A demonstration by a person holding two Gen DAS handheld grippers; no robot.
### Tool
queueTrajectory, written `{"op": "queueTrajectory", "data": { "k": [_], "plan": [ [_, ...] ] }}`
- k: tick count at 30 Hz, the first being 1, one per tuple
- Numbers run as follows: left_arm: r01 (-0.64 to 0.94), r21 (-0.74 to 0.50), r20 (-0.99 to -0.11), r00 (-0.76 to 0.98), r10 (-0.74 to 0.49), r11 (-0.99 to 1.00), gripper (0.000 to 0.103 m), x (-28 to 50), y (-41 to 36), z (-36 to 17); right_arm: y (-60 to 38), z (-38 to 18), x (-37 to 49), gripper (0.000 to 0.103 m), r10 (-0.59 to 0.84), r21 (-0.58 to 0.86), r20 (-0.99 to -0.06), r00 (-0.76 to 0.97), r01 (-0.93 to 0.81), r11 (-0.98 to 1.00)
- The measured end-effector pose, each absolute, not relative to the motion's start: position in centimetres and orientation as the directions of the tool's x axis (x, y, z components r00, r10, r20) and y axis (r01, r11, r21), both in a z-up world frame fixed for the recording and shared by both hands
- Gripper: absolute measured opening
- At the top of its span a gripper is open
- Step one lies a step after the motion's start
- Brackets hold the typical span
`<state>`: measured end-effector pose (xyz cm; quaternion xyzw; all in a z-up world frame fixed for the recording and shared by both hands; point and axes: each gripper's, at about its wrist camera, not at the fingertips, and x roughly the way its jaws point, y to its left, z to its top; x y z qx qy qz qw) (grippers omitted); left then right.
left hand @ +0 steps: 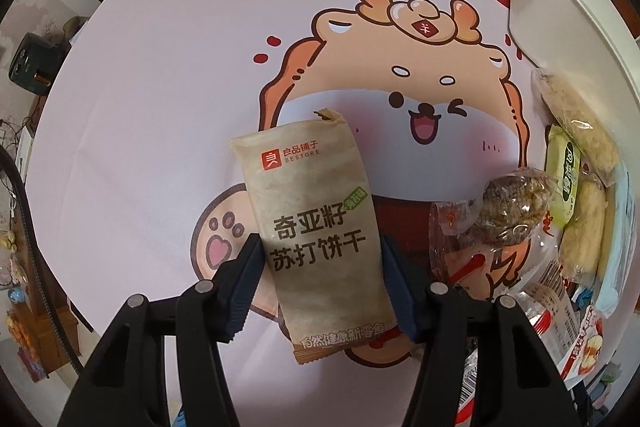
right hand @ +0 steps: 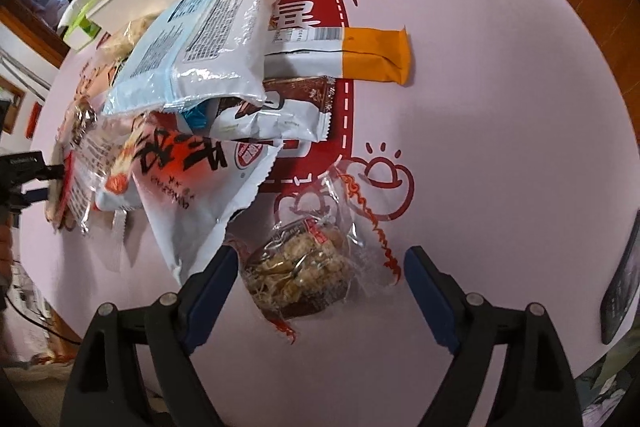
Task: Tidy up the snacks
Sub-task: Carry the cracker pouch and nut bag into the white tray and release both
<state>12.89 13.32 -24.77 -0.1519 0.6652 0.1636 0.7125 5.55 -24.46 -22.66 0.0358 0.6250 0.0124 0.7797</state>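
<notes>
Clamped across the lower half of the cracker packet [left hand: 316,223], the left gripper [left hand: 320,287] pinches it by both long edges and holds it above the tablecloth [left hand: 160,75], while the right gripper [right hand: 320,291] gapes open around the clear-wrapped nutty cake [right hand: 300,267] lying on the cloth. Kraft-brown with a red logo and bold dark characters, the packet looks light, crinkly and somewhat slick, its crackers likely brittle, so a gentle mid-body squeeze suits it. Beside the packet lies the snack heap [left hand: 560,207], and beyond that the white bin [left hand: 560,7].
</notes>
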Motion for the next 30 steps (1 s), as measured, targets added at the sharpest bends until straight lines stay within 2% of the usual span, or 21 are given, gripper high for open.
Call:
{"op": "queueTrajectory", "data": {
  "k": [4,7,9,14,16,25,30],
  "plan": [
    [-0.429,0.001,-0.997,0.063,0.032,0.903,0.057,12.7,13.7,-24.6,-23.1,-23.1,5.2,0.091,0.019,0.014,-0.976,0.215,-0.022,1.000],
    [-0.430,0.001,-0.997,0.064,0.031,0.903,0.057,12.7,13.7,-24.6,-22.3,-24.8,5.1,0.097,-0.016,-0.022,-0.989,0.144,-0.041,0.999],
    [-0.428,0.001,-0.997,0.068,0.033,0.904,0.057,12.6,13.6,-24.6,-21.6,-24.7,4.6,0.096,-0.027,-0.041,-0.983,0.182,-0.077,0.996],
    [-0.411,0.000,-0.996,0.079,0.035,0.912,0.057,12.4,13.5,-24.3,-21.3,-24.3,4.0,0.083,-0.013,-0.026,-0.973,0.230,-0.054,0.998],
    [-0.400,-0.003,-0.996,0.086,0.034,0.917,0.057,12.4,13.3,-24.3,-21.3,-23.7,4.0,0.061,0.030,0.017,-0.965,0.262,-0.051,0.999],
    [-0.363,-0.012,-0.991,0.127,0.037,0.932,0.056,11.3,13.4,-23.2,-22.1,-22.6,3.9,0.057,0.053,0.037,-0.952,0.303,-0.059,0.998],
    [-0.333,-0.024,-0.978,0.203,0.047,0.943,0.056,11.0,13.7,-19.6,-24.7,-18.9,3.0,0.057,0.070,0.053,-0.931,0.357,-0.055,0.997]
  ]
}}
